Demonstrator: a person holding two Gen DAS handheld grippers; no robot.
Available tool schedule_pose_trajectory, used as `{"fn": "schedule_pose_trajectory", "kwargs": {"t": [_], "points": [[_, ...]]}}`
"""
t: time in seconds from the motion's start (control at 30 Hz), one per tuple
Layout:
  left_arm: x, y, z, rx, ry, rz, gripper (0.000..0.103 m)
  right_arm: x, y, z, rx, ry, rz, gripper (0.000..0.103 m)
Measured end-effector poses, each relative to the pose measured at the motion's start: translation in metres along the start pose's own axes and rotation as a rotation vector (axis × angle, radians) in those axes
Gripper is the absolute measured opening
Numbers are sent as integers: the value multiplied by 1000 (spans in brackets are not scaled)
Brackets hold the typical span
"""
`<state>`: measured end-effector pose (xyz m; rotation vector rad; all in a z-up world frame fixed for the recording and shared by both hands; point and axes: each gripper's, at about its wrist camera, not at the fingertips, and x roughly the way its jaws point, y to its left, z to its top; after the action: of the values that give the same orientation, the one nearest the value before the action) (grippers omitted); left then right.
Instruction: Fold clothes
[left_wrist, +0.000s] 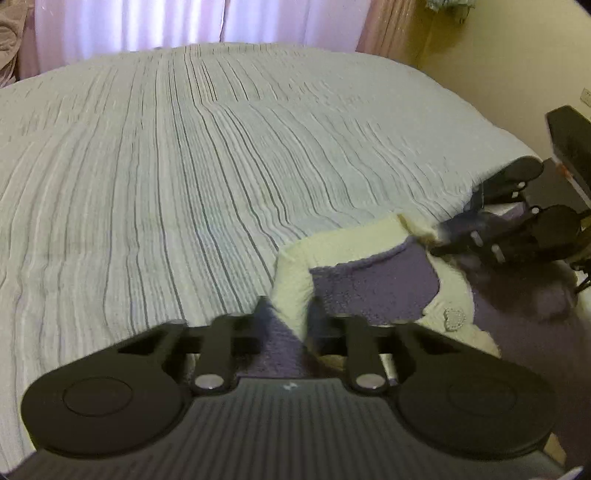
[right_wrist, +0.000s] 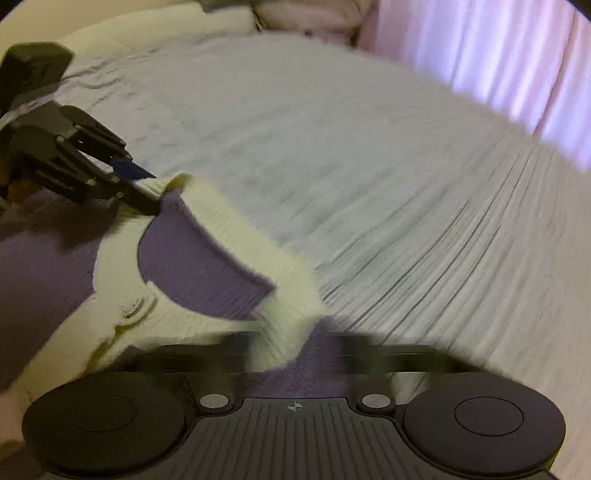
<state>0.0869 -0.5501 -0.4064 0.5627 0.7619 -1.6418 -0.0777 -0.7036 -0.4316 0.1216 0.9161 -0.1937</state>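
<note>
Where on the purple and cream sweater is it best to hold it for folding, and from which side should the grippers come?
Probably the cream collar band of the sweater, one grip at each shoulder end, coming from its outer sides. The band is thick and firm. The left gripper and right gripper already pinch it there, above the bed.

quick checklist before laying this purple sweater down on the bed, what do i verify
1. Left hand-held gripper shut on the sweater's cream collar trim: ok.
2. Right hand-held gripper shut on the same trim: ok, though that view is blurred.
3. Neckline stretched between both grips: ok, it spans them without bunching.
4. Striped bedspread ahead free of other items: ok.
5. Purple sweater body and sleeves hanging straight: cannot tell, they fall below both views.
6. Motion settled: not ok, the right wrist view is smeared.
</note>
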Motion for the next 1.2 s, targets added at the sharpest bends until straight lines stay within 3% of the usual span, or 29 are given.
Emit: {"fn": "schedule_pose_trajectory", "kwargs": {"t": [0.13,0.23,0.27,0.4,0.5,0.57,0.63,0.7,0.73,0.87,0.93,1.07,1.2], "points": [[-7,-3,-8,40,-96,47,12,-25,-27,-8,202,-161,16,11],[14,3,-15,-50,-76,100,21,-10,-45,-19,376,-138,-16,13],[20,-1,-15,-44,-73,133,22,-1,-45,-23,418,-106,-36,19],[13,-15,-10,-21,-111,259,36,-7,-42,-19,543,-151,-150,70],[-19,-28,-11,-46,-190,333,42,-45,-38,-18,584,-230,-199,70],[-42,-39,-16,-57,-229,365,40,-66,-16,-28,556,-197,-157,70],[-59,-58,-28,-62,-184,313,14,-83,13,-39,512,-144,-110,70],[-70,-85,-45,-68,-117,221,8,-100,41,-51,468,-91,-63,65],[-76,-103,-56,-62,-98,187,8,-108,60,-58,444,-64,-37,56],[-86,-164,-109,-22,-19,139,8,-123,151,-92,363,-2,49,55],[-88,-192,-137,-11,34,145,7,-121,187,-119,339,67,10,55],[-131,-235,-193,-20,81,178,7,-157,257,-178,273,158,-158,55],[-176,-270,-227,-56,143,175,7,-212,304,-218,281,263,-200,55]]}}
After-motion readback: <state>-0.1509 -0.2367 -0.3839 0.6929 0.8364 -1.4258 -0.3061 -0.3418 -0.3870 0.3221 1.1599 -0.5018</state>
